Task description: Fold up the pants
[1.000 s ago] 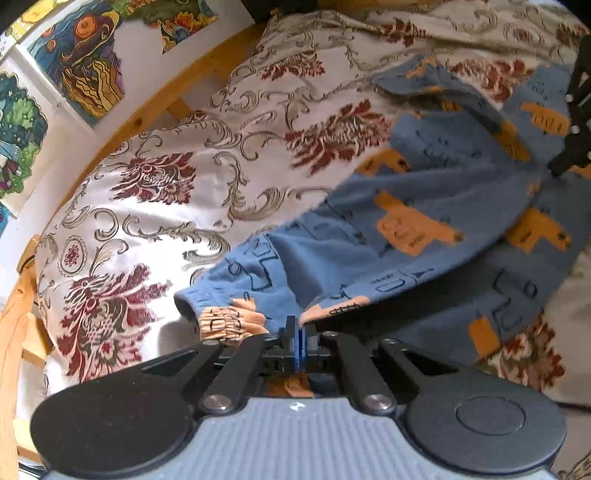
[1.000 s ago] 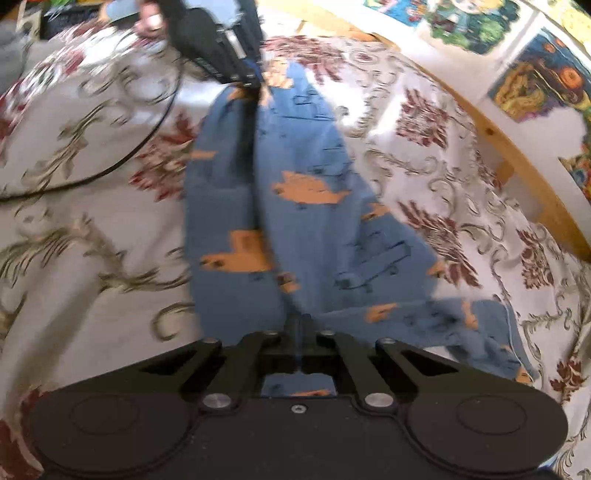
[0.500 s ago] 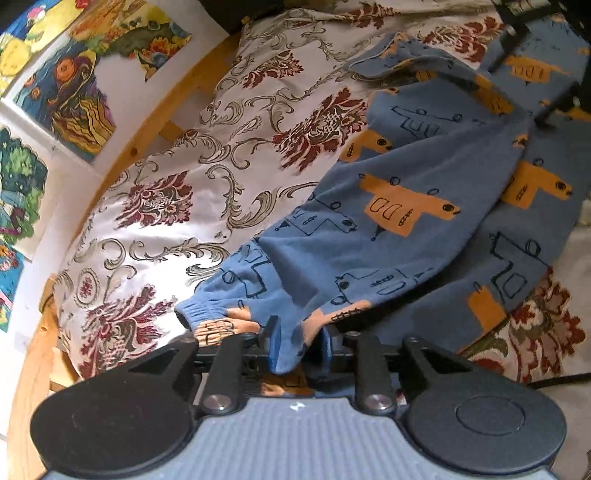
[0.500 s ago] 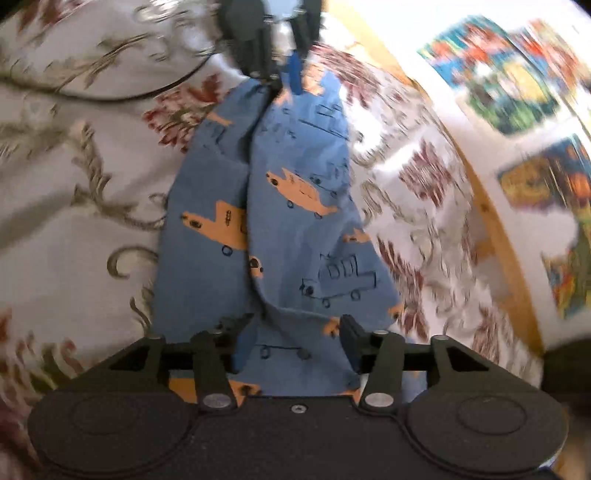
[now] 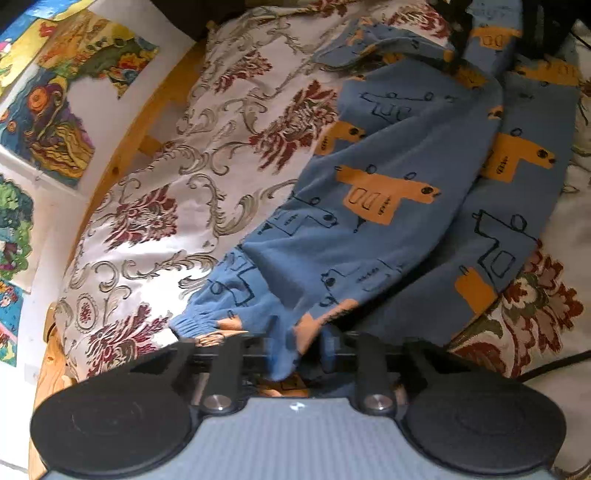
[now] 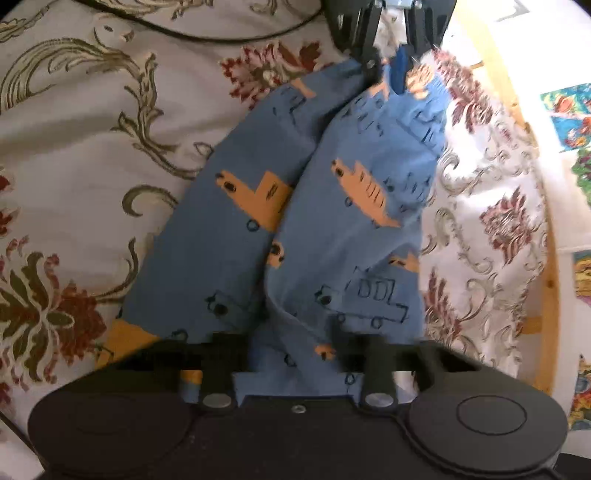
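Observation:
Blue pants (image 5: 388,206) printed with orange trucks lie on the floral bedspread (image 5: 221,147), one leg laid over the other. My left gripper (image 5: 301,350) is at the cuff end, its fingers apart, with loose cloth draped between them. In the right wrist view the same pants (image 6: 332,221) run away from my right gripper (image 6: 295,354), which stands wide open over the waist end. The left gripper (image 6: 391,70) shows at the top of that view, over the cuffs. At the top of the left wrist view the right gripper (image 5: 495,37) spreads dark fingers over the cloth.
A wooden bed frame (image 5: 147,122) edges the bedspread (image 6: 92,147) on the wall side, with colourful pictures (image 5: 48,122) on the white wall behind. A black cable (image 6: 221,33) crosses the bed beyond the cuffs, and another cable (image 5: 554,365) lies near the waist.
Both grippers were shut on the pants a second ago and have opened. The cloth has dropped onto the bed, and the right gripper's fingers have spread wider than half a second ago.

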